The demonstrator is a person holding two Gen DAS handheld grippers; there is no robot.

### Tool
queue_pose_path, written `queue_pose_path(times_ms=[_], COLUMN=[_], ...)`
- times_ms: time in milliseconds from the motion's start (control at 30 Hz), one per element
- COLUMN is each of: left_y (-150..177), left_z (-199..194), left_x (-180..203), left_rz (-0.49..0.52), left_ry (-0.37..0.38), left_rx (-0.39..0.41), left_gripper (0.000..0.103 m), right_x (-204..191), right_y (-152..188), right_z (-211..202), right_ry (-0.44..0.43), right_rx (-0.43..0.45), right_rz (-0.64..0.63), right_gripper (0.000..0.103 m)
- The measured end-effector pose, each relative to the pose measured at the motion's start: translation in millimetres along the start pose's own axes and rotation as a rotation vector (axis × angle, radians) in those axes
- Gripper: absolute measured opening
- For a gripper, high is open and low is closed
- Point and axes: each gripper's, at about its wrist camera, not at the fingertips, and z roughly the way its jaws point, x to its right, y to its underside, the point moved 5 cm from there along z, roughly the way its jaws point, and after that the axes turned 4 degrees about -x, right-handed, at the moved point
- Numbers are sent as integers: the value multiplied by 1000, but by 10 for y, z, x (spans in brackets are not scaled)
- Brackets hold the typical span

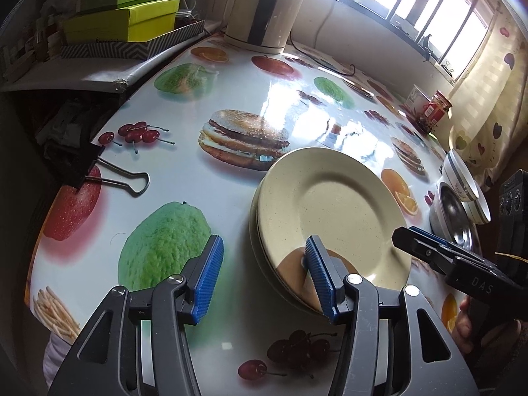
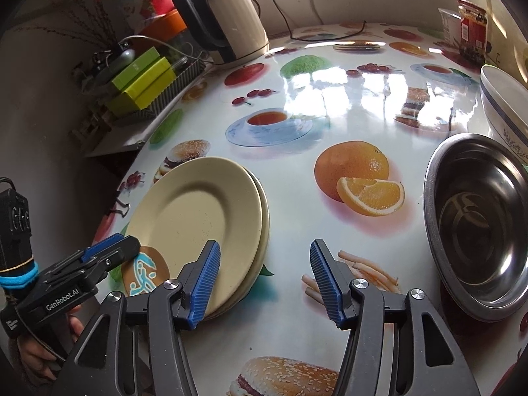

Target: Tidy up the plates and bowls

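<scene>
Plates (image 2: 194, 211) lie stacked face-up, well left of the steel bowl (image 2: 478, 227). Left gripper (image 1: 264, 277) and right gripper (image 2: 264, 280) hover wide open over the stack's near rim, holding nothing.

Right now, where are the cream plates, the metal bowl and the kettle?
cream plates (image 2: 194, 211), right wrist view, centre of the top plate.
metal bowl (image 2: 478, 217), right wrist view, inner wall.
kettle (image 1: 264, 6), left wrist view, its body.

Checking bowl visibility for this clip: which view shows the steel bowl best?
The right wrist view: the steel bowl fills the right side, rim and shiny inside mostly visible, on the table. The left wrist view shows it small at the right edge, beside white bowls.
</scene>
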Motion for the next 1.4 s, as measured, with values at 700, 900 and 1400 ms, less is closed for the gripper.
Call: queue_pose_path(times_ms=[700,900,1400], left_y=[-64,-143,-618], left_z=[189,233,491], left_x=[78,83,109], left_rz=[-53,-54,-16], left_ry=[111,101,91], left_rx=[-67,-65,-63], left_gripper=[54,54,54], right_x=[-67,-70,39], right_y=[-38,-88,-479], right_z=[183,211,375], right_ry=[-99,-111,-83], right_rx=[-33,-37,-20], right_rz=[10,19,74], right_gripper=[46,41,39])
